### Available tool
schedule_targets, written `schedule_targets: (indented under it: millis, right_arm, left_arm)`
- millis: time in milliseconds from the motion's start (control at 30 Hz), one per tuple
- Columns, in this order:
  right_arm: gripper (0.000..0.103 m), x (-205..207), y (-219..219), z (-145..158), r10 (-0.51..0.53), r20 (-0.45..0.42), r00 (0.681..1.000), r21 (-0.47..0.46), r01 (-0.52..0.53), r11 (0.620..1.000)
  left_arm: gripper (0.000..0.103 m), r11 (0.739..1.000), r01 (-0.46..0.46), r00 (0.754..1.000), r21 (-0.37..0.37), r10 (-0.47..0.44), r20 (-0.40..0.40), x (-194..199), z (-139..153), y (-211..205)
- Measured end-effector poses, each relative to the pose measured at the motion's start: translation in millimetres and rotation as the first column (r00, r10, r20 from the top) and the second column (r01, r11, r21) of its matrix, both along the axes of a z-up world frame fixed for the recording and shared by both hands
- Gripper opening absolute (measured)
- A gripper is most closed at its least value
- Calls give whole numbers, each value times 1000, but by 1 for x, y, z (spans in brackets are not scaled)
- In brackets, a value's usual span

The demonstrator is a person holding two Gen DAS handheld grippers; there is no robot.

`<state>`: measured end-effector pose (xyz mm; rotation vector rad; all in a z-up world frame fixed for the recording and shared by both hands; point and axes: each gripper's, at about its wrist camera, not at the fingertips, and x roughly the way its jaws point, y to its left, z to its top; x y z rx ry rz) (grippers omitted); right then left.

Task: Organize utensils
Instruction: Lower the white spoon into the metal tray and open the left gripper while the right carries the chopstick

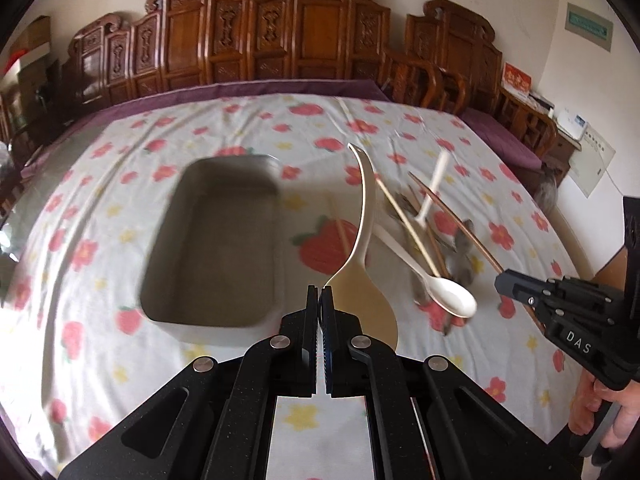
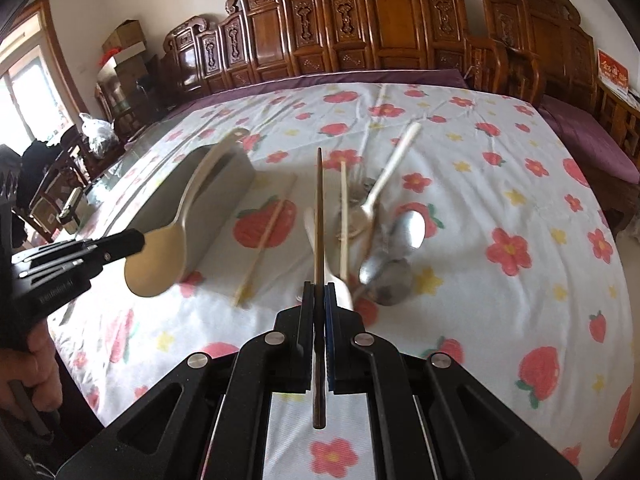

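My left gripper (image 1: 320, 294) is shut on the edge of a beige rice paddle (image 1: 362, 280), which hangs above the flowered cloth just right of the grey rectangular tray (image 1: 160, 280). The paddle's handle points away from me. In the right wrist view the same paddle (image 2: 160, 264) sticks out of the left gripper (image 2: 138, 240) in front of the tray (image 2: 236, 176). My right gripper (image 2: 319, 290) is shut on a dark brown chopstick (image 2: 319, 208), held over the pile of utensils (image 2: 376, 232). The right gripper (image 1: 502, 280) also shows at the right of the left wrist view.
The pile holds a white ceramic spoon (image 1: 452, 300), metal spoons (image 2: 408, 232), a fork and light wooden chopsticks (image 2: 343, 216). Another light chopstick (image 2: 264, 244) lies apart on a strawberry print. Carved wooden chairs (image 1: 304, 28) line the table's far side. A hand (image 1: 616, 412) grips the right tool.
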<state>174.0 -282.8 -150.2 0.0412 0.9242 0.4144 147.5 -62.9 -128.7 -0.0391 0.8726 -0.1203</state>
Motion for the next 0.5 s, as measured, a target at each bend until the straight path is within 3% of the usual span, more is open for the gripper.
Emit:
schedule_targets:
  millis: [500]
  right_arm:
    - [6,28,106,17,73,19,997,29,-74,997]
  left_arm:
    - [1,998,-60,998,-6,60,20,27,2,87]
